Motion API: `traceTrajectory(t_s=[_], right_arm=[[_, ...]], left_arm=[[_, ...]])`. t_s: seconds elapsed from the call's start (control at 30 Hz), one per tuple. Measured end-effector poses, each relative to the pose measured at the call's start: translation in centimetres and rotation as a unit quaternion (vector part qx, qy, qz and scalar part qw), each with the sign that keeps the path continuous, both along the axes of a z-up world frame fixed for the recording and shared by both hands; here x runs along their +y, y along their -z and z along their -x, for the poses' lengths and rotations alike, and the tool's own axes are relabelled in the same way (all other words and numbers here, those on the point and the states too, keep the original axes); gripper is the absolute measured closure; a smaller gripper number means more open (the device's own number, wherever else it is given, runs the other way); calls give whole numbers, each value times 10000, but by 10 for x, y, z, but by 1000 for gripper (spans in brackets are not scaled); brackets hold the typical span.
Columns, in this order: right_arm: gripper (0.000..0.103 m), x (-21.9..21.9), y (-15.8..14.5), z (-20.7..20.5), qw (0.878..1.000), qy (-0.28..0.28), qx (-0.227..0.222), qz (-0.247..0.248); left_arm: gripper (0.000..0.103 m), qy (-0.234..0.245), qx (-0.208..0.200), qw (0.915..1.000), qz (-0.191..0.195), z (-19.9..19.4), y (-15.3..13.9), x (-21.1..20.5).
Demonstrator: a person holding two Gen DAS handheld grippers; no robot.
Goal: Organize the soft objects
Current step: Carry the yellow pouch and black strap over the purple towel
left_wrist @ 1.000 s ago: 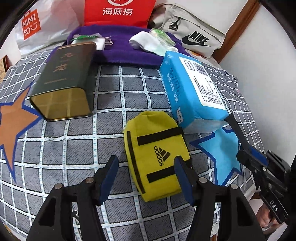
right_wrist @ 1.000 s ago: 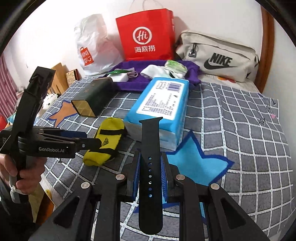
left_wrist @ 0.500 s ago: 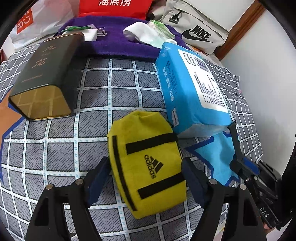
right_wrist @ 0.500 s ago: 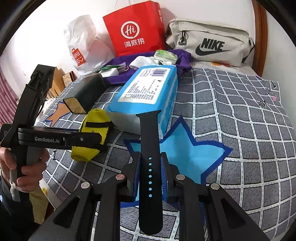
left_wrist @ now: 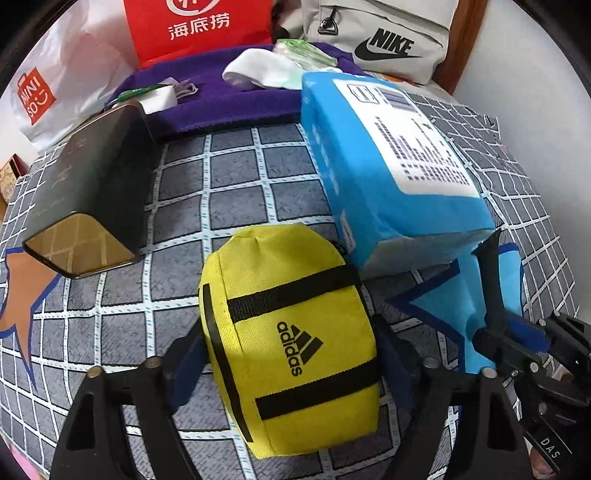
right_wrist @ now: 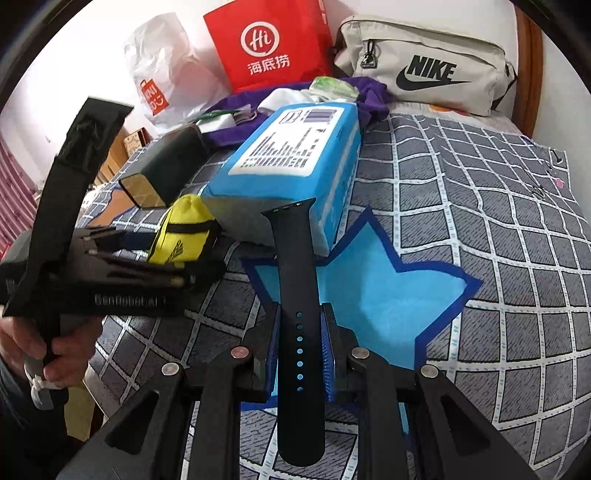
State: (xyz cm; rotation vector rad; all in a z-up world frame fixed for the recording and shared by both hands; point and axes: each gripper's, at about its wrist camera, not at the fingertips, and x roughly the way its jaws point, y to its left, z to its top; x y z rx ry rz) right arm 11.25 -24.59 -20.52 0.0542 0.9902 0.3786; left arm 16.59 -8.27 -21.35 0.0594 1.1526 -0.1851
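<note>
Left claw [left_wrist: 291, 354] straddles the yellow adidas pouch [left_wrist: 291, 343] on the bed [left_wrist: 236, 192], jaws closing, pads not clearly pressing yet. Blue tissue pack [left_wrist: 388, 162] sits at the pouch's 1 o'clock. Right claw [right_wrist: 300, 350] is clamped on a black watch strap [right_wrist: 297, 288].

We cannot see the blue pads of the left tongs [left_wrist: 291, 363]: the yellow fabric pouch with black straps [left_wrist: 291, 343] covers them, so contact stays unclear. The black silicone watch strap [right_wrist: 298, 295] hides the right tongs' [right_wrist: 300, 349] inner faces. The red paper bag [left_wrist: 199, 29] is cut off at the top edge. The lettering on the left tongs' body is blurred in the right wrist view.
</note>
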Motion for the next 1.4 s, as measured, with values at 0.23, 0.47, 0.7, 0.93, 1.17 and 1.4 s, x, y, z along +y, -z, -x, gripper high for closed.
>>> traceTrajectory(t_s=[0.23, 0.47, 0.7, 0.93, 1.17, 1.4], right_arm=[[83, 5, -3, 8, 9999, -133, 28, -40], [83, 11, -18, 16, 9996, -241, -111, -82], [83, 16, -43, 20, 9987, -288, -407, -137], [83, 18, -63, 14, 9980, -253, -572, -105], [83, 24, -83, -1, 9968, -275, -746, -56], [83, 27, -101, -22, 9960, -207, -856, -169]], left_arm=[[39, -69, 5, 9995, 295, 10, -7, 23], [40, -219, -182, 9983, 505, 19, -24, 43], [40, -266, -439, 9965, 655, 25, -48, 57], [40, -408, -628, 9945, 734, 23, -68, 72], [40, -541, -757, 9925, 797, 14, -84, 88], [40, -607, -856, 9917, 749, 1, -99, 98]])
